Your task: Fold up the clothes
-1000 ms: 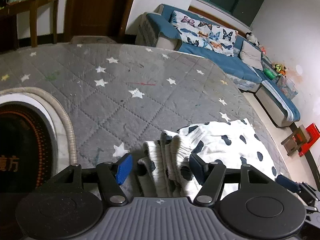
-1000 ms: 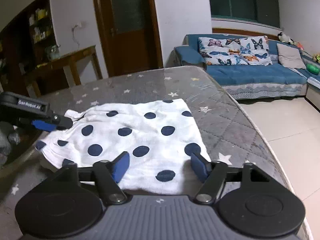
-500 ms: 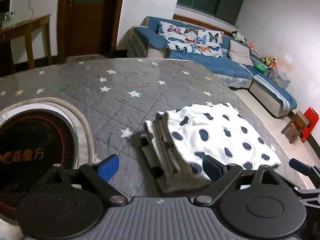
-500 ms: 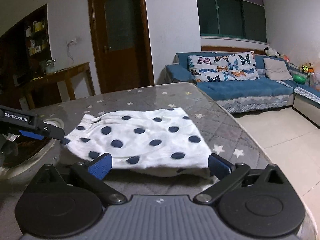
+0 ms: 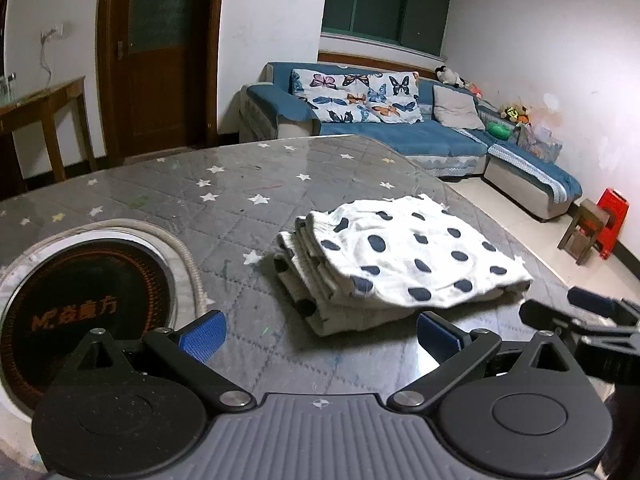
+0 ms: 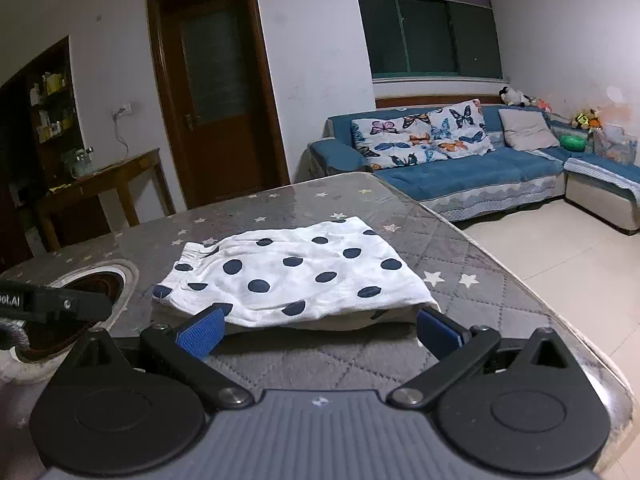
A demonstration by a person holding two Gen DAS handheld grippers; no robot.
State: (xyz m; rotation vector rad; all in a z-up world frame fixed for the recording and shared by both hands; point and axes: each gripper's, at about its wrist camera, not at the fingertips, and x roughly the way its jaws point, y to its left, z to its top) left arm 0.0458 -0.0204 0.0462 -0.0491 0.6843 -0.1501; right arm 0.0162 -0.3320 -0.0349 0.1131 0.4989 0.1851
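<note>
Quilted, star-printed worktop (image 5: 240,216) carries the folded polka-dot garment (image 5: 404,264) near its right edge, layers stacked flat. Left tool (image 5: 318,334) and right tool (image 6: 318,330) both hang spread and empty just short of it, suggesting folding is done.

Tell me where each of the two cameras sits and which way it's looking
Left wrist: on the left gripper, facing along its open jaws over the folded polka-dot garment toward the sofa; the right gripper pokes in at right.
Right wrist: on the right gripper, jaws open, facing the garment's long edge, door behind; the left gripper shows at left.
Shared: garment, star-quilted table, round inset burner, sofa, door.
</note>
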